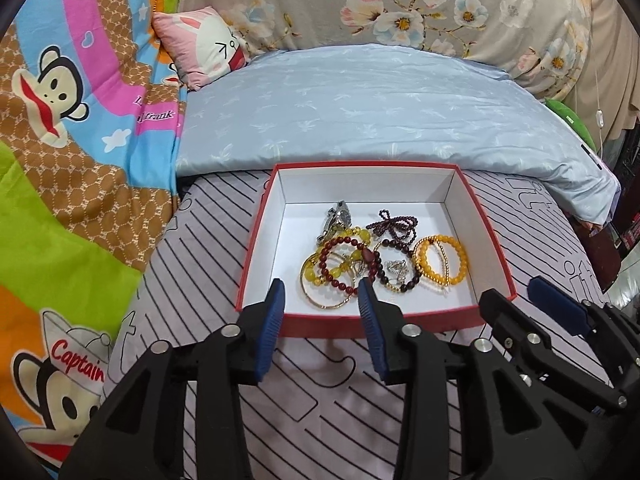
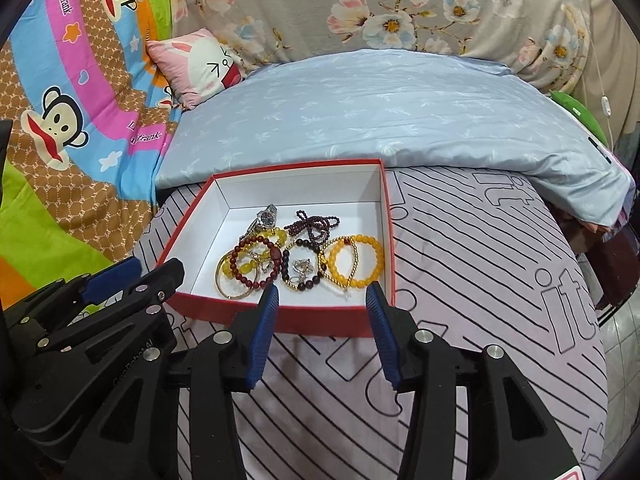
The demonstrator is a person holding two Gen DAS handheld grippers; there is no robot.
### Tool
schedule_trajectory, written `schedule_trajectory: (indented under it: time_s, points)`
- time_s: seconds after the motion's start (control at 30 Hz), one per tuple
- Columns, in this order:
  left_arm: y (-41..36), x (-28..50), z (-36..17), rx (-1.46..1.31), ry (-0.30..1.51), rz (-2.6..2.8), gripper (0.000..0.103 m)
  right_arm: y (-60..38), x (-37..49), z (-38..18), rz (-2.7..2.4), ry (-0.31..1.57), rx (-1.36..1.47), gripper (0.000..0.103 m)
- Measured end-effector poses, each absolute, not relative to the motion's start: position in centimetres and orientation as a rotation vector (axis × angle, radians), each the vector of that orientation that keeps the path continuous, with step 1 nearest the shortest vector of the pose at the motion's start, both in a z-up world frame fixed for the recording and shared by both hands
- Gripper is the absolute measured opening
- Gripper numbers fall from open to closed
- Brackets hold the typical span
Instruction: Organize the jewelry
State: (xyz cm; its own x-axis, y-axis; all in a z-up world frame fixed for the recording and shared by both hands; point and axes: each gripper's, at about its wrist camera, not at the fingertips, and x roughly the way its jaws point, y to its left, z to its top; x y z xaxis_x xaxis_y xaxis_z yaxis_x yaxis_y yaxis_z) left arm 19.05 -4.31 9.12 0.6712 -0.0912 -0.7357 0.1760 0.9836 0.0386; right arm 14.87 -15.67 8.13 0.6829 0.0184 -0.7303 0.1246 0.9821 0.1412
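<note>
- Jewelry, left wrist view: a red box (image 1: 376,316) with a white interior rests on a striped sheet (image 1: 224,248), and all the pieces lie in its near half.
- The left gripper (image 1: 322,292) hangs at the box's near wall with its blue pads spread apart and nothing between them; its fingertips overlap a gold bangle (image 1: 316,296) and a dark red bead bracelet (image 1: 340,264), so contact cannot be judged.
- An orange bead bracelet (image 1: 442,258) lies toward the right wall, a purple bead strand (image 1: 394,226) and a silver watch (image 1: 340,216) farther back; small silver pieces at the middle are too tangled to name.
- The right gripper (image 1: 516,304) enters at lower right, partly cut off, its fingers parted and empty.
- A blue quilt (image 1: 380,112) lies behind the box.
- Right wrist view: the right gripper (image 2: 322,294) stands released before the near wall of the red box (image 2: 280,316), grasping nothing.
- The orange bead bracelet (image 2: 356,262) lies just beside the right wall; the dark red bead bracelet (image 2: 258,260) overlaps the gold bangle (image 2: 230,280).
- The silver watch (image 2: 266,216) and purple bead strand (image 2: 316,222) sit behind them.
- The left gripper (image 2: 132,276) shows at the left edge, fingers apart, its body cropped.
- A cartoon blanket (image 2: 60,120) covers the far left.
</note>
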Motion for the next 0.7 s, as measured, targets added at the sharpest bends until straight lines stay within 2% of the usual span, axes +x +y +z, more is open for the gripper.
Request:
schedule_trajectory:
  time_s: [0.2, 0.57, 0.7]
  points:
    - [-3.3, 17.4, 9.1, 0.095, 0.817, -0.112, 0.058, -15.8, 13.1, 8.1, -0.072, 0.823, 0.192, 0.056]
    - [-2.3, 15.2, 8.6, 0.092, 0.831, -0.071, 0.074, -15.5, 10.7, 7.7, -0.101, 0.832, 0.176, 0.062]
    - [-2.0, 14.5, 8.0, 0.099, 0.843, -0.042, 0.083, -15.5, 9.9, 7.2, -0.123, 0.844, 0.17, 0.069]
